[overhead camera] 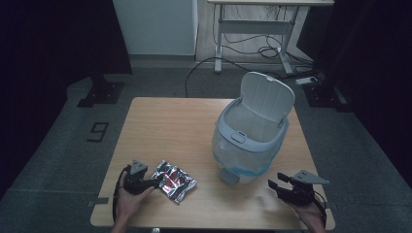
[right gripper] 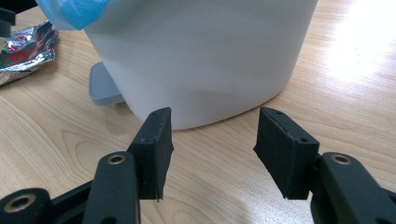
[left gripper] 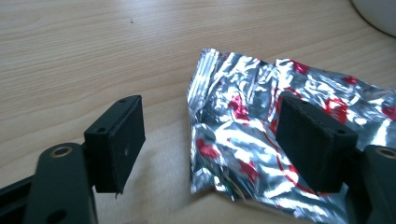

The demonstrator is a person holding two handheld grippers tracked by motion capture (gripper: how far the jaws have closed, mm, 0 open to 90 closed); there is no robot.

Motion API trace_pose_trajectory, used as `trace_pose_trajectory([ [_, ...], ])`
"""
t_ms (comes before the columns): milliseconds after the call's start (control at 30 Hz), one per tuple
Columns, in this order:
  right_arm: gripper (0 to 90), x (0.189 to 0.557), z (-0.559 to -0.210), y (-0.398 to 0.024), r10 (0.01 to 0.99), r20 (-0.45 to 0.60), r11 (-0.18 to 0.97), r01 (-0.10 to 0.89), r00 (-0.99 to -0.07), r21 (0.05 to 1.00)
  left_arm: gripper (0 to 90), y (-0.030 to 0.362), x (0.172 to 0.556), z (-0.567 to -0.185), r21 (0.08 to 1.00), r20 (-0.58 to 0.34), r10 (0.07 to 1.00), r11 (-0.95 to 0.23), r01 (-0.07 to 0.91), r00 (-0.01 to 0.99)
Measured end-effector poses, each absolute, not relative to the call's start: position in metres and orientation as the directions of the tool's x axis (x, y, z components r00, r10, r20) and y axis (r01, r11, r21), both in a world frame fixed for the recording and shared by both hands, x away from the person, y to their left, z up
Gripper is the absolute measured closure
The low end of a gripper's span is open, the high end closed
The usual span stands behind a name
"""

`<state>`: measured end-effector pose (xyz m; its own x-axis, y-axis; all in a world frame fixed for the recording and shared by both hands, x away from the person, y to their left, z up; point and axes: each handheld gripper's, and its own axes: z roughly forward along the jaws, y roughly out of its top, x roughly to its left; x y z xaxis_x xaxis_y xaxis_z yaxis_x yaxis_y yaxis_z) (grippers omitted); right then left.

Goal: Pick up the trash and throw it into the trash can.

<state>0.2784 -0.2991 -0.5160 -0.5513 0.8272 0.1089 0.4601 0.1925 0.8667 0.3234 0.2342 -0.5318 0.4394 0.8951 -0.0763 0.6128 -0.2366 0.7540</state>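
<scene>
At the near left of the worktop [overhead camera: 160, 116], the foil packet [overhead camera: 174, 180] lies flat, its edge between the parted jaws of the left hand-held gripper [overhead camera: 156, 181]; right hand-held gripper [overhead camera: 273, 186] open, empty, near the bin [overhead camera: 248, 141]

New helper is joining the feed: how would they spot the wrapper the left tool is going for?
Start at the white bin with its lid up on the right half of the wooden table. Look left along the near edge to the left tool; the wrapper lies flat against its tips. It's the crinkled silver foil with red print.
</scene>
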Motion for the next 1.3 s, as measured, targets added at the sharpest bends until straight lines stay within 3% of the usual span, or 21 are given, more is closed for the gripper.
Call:
trace_pose_trajectory([
  [533, 45.1, 0.278, -0.517, -0.297, 0.829, 0.102, 0.2, 0.462, -0.549, 0.864, 33.9, 0.22, 0.336, -0.545, 0.727, -0.047, 0.89, -0.28, 0.627, 0.453],
  [667, 45.1, 0.278, -0.518, -0.297, 0.831, 0.097, 0.204, 0.462, -0.548, 0.863, 39.9, 0.218, 0.336, -0.545, 0.716, -0.017, 0.896, -0.298, 0.631, 0.443],
  [967, 45.5, 0.277, -0.518, -0.298, 0.835, 0.088, 0.207, 0.458, -0.543, 0.865, 62.2, 0.214, 0.33, -0.545, 0.726, 0.022, 0.9, -0.314, 0.612, 0.435],
  [1200, 45.8, 0.277, -0.519, -0.299, 0.839, 0.085, 0.207, 0.46, -0.537, 0.863, 86.4, 0.204, 0.325, -0.546, 0.723, 0.125, 0.887, -0.389, 0.571, 0.445],
  [1300, 45.9, 0.277, -0.518, -0.299, 0.84, 0.083, 0.207, 0.459, -0.536, 0.864, 89.2, 0.202, 0.324, -0.546, 0.719, 0.15, 0.879, -0.411, 0.56, 0.452],
])
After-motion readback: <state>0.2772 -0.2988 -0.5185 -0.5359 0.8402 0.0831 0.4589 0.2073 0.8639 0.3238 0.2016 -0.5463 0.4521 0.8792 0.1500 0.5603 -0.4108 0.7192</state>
